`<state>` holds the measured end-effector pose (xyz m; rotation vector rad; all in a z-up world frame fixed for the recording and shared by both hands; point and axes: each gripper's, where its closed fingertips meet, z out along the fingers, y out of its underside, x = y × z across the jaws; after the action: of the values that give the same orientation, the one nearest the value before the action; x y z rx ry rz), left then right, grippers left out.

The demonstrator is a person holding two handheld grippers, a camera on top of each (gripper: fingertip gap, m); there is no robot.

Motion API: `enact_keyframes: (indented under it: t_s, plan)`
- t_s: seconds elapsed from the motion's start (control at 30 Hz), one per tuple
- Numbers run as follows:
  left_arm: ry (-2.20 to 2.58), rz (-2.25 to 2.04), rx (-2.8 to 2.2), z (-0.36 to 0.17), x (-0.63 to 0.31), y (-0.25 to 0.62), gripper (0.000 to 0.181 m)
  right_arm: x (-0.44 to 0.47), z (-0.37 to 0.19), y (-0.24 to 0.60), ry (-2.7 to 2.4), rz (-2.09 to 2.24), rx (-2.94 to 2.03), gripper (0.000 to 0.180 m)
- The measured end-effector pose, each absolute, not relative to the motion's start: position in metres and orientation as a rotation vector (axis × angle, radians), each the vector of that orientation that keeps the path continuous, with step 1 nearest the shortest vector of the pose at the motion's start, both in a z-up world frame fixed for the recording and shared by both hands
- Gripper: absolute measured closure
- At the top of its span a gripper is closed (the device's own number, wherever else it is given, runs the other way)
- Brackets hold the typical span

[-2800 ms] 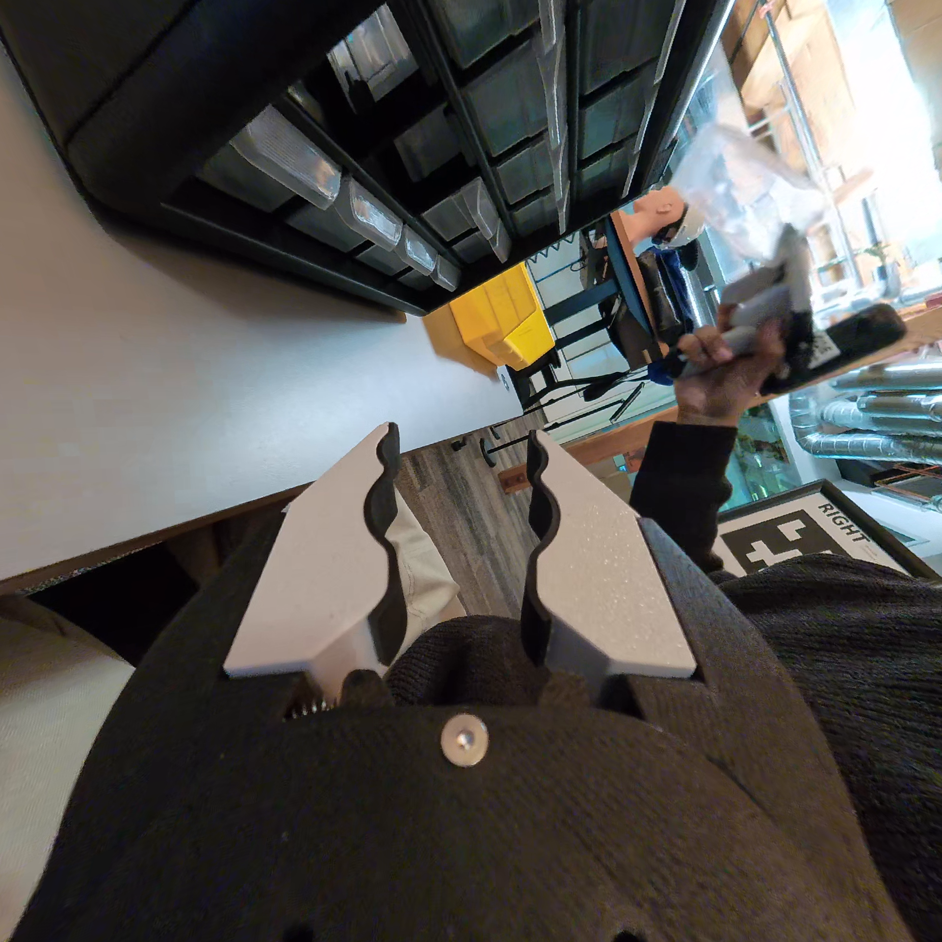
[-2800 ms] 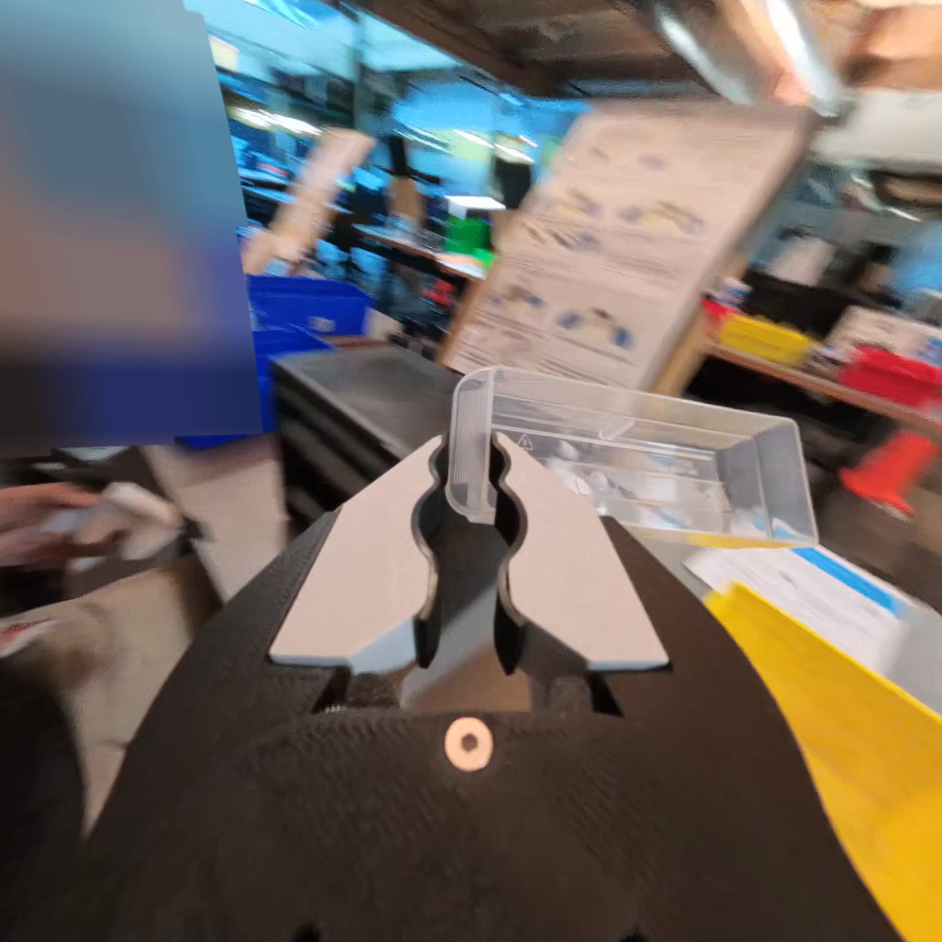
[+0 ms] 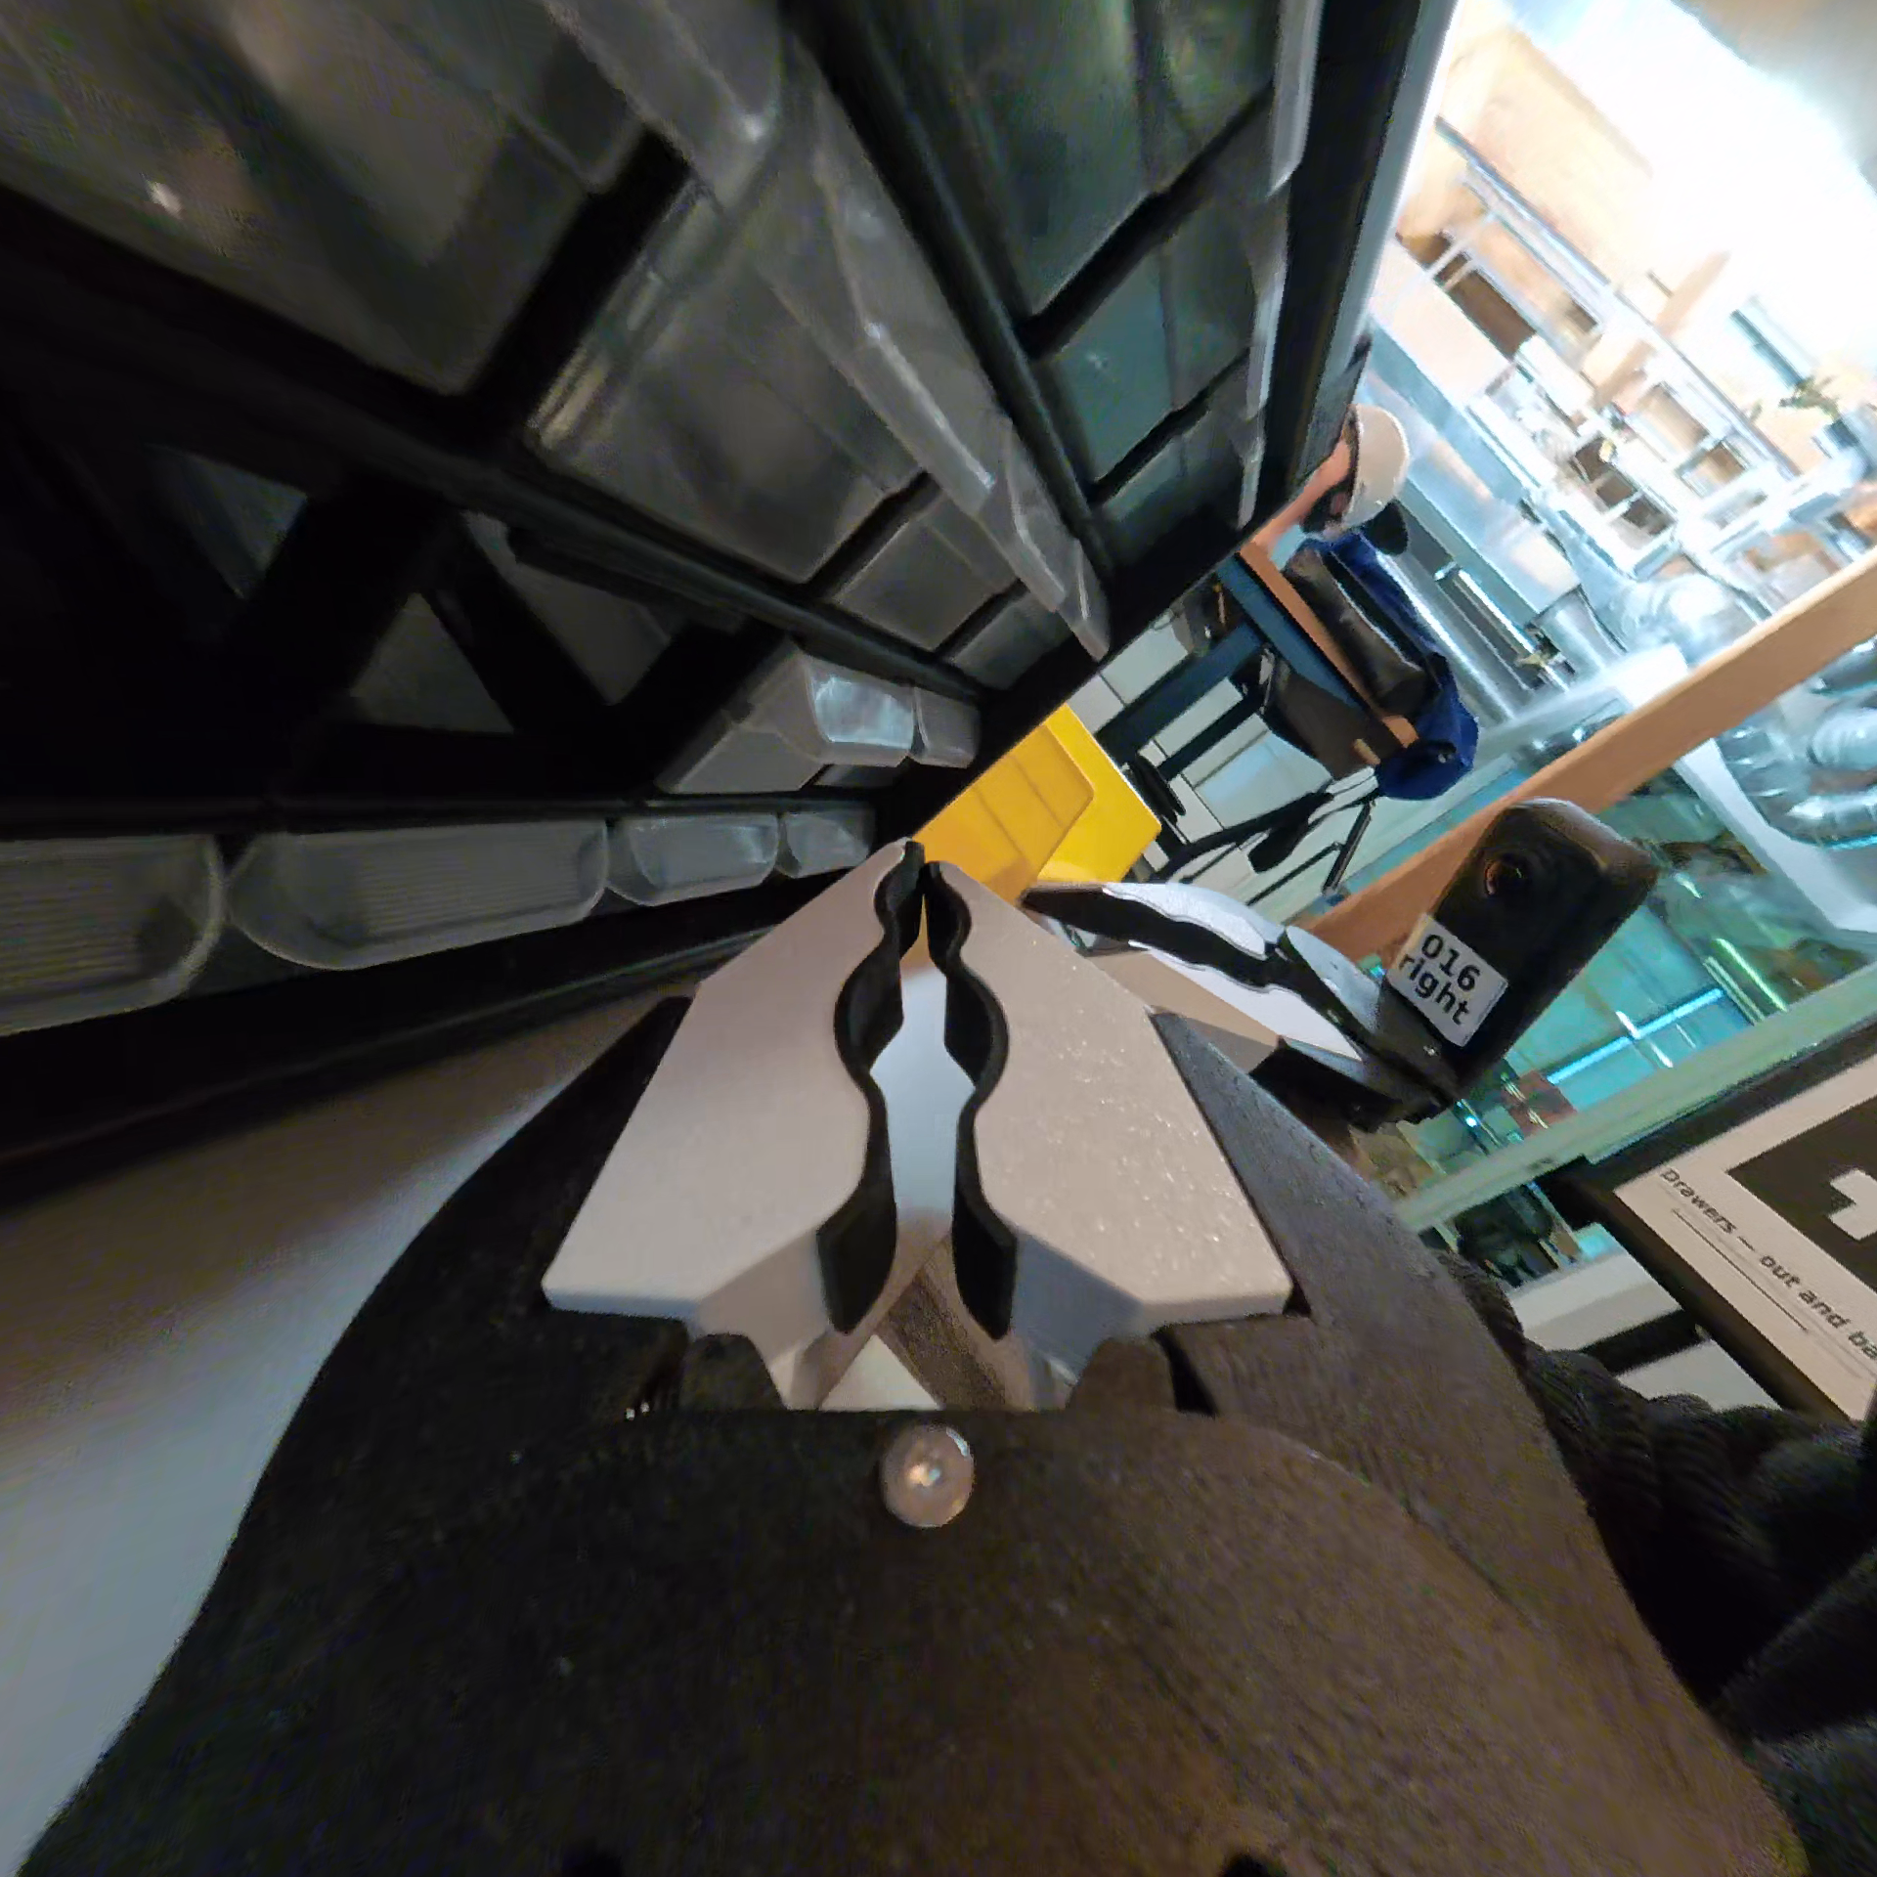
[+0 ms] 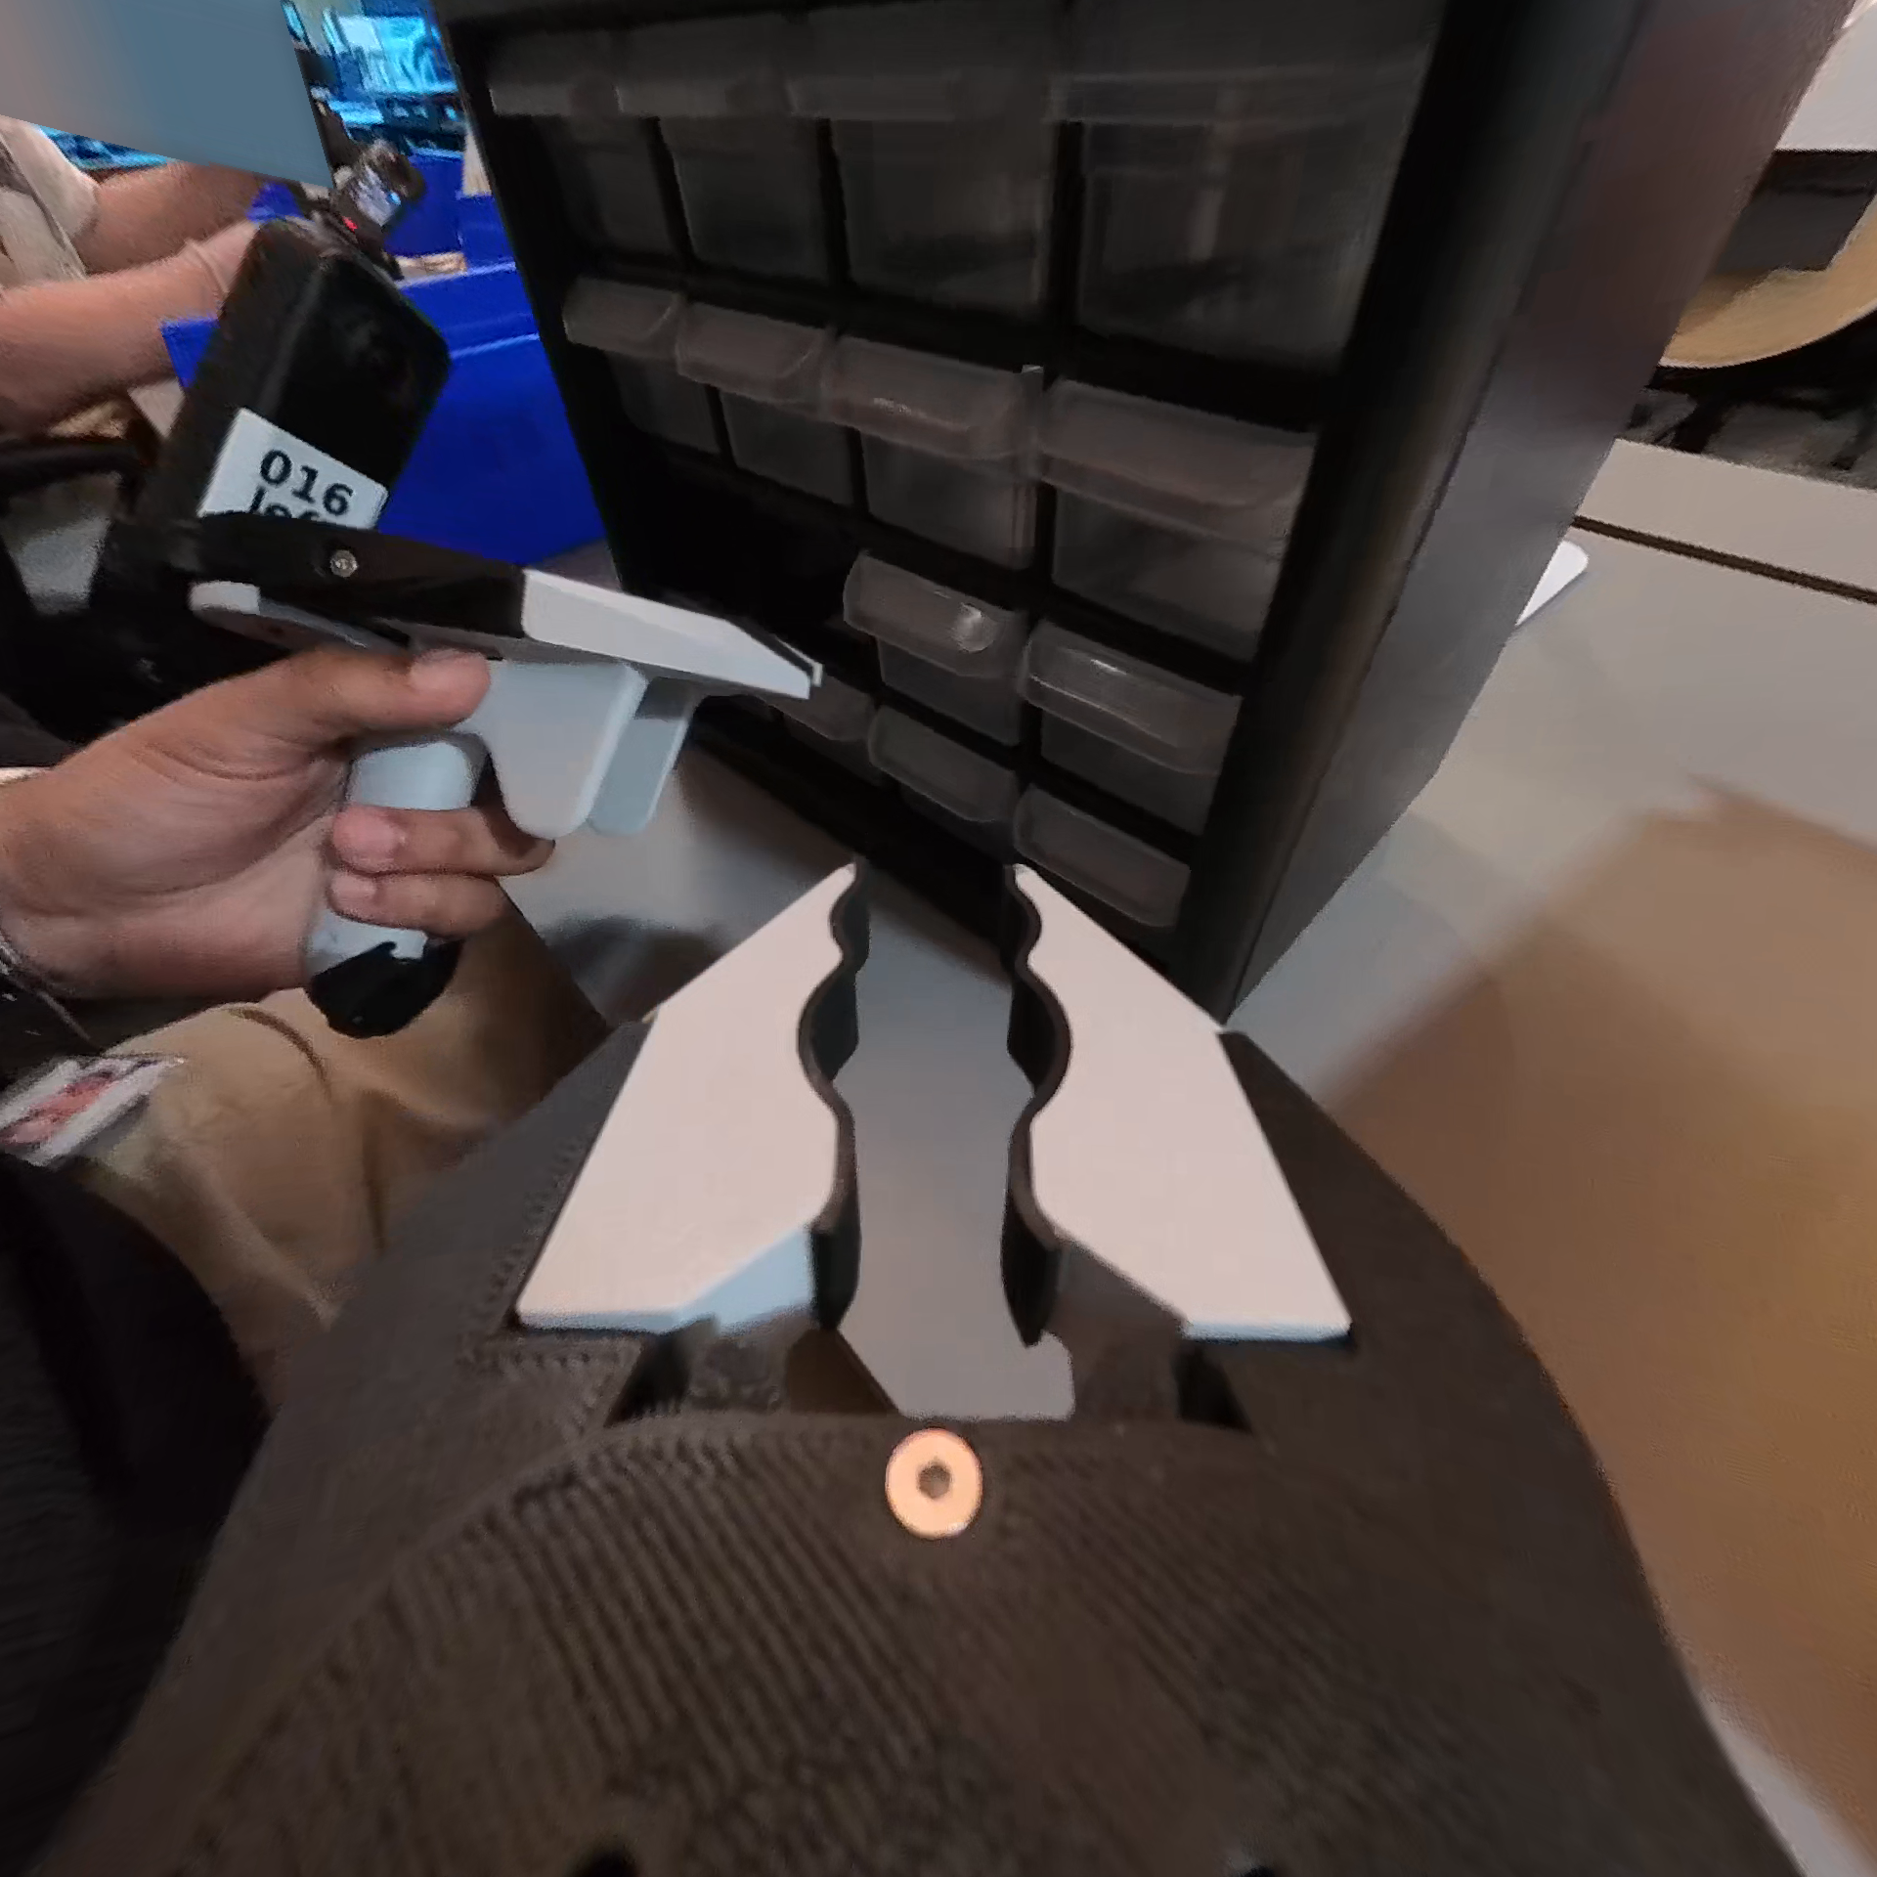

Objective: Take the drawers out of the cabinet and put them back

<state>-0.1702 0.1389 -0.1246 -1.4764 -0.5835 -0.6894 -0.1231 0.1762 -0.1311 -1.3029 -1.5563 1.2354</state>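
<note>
Pale table (image 4: 1676, 711) — black cabinet (image 4: 1422, 406) on it

Left wrist view: rolled sideways, very near the cabinet (image 3: 711, 427) front at 11 o'clock.
Right wrist view: upright, facing cabinet (image 4: 1016, 427) at 12 o'clock.
Shared: cabinet front.

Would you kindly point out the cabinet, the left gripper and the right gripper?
cabinet (image 4: 1422, 488): right wrist view, black side frame.
left gripper (image 3: 922, 882): left wrist view, between closed fingertips.
right gripper (image 4: 934, 884): right wrist view, between open fingertips.

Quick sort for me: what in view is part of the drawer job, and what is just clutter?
Job:
- black cabinet
- clear drawers
- left gripper, shut on nothing
- right gripper, open and empty

Clutter:
- yellow bin
- blue bin
- printed marker sheet
</note>
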Motion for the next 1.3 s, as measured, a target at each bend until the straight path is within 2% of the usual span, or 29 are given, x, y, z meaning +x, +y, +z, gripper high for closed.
enact_keyframes:
  t_s: [0.1,0.17,0.23,0.3,0.37,0.43,0.5,0.87,0.97,1.1,1.17,1.23,1.3]
  plan:
    - [-0.663,-0.763,-1.437,-0.131,-0.181,0.141,0.18,-0.127,-0.134,0.172,-1.58,1.198,-1.279,0.157]
    - [-0.69,-0.864,-1.383,-0.127,-0.183,0.146,0.154,-0.129,-0.136,0.168,-1.595,1.208,-1.282,0.157]
    - [-0.669,-0.892,-1.368,-0.125,-0.182,0.15,0.144,-0.13,-0.136,0.164,-1.604,1.227,-1.288,0.157]
    - [-0.667,-0.848,-1.367,-0.124,-0.187,0.152,0.143,-0.13,-0.136,0.162,-1.61,1.225,-1.282,0.157]
    - [-0.689,-0.844,-1.344,-0.12,-0.193,0.152,0.149,-0.129,-0.136,0.162,-1.618,1.203,-1.269,0.157]
    - [-0.73,-0.819,-1.365,-0.124,-0.2,0.151,0.174,-0.128,-0.136,0.162,-1.623,1.19,-1.257,0.158]
    - [-0.738,-0.797,-1.413,-0.128,-0.199,0.151,0.181,-0.128,-0.135,0.162,-1.625,1.191,-1.25,0.158]
    - [-0.726,-0.795,-1.403,-0.131,-0.192,0.144,0.181,-0.128,-0.136,0.159,-1.645,1.157,-1.223,0.158]
    - [-0.808,-0.885,-1.334,-0.134,-0.199,0.146,0.166,-0.128,-0.136,0.158,-1.649,1.15,-1.215,0.158]
    - [-0.779,-0.936,-1.278,-0.124,-0.197,0.147,0.156,-0.129,-0.138,0.157,-1.661,1.146,-1.217,0.158]
    - [-0.766,-0.929,-1.279,-0.12,-0.197,0.148,0.158,-0.129,-0.139,0.157,-1.662,1.15,-1.219,0.158]
    - [-0.783,-0.919,-1.286,-0.121,-0.201,0.149,0.175,-0.129,-0.139,0.157,-1.662,1.152,-1.218,0.158]
    - [-0.783,-0.948,-1.282,-0.121,-0.2,0.149,0.177,-0.128,-0.139,0.157,-1.664,1.152,-1.218,0.158]
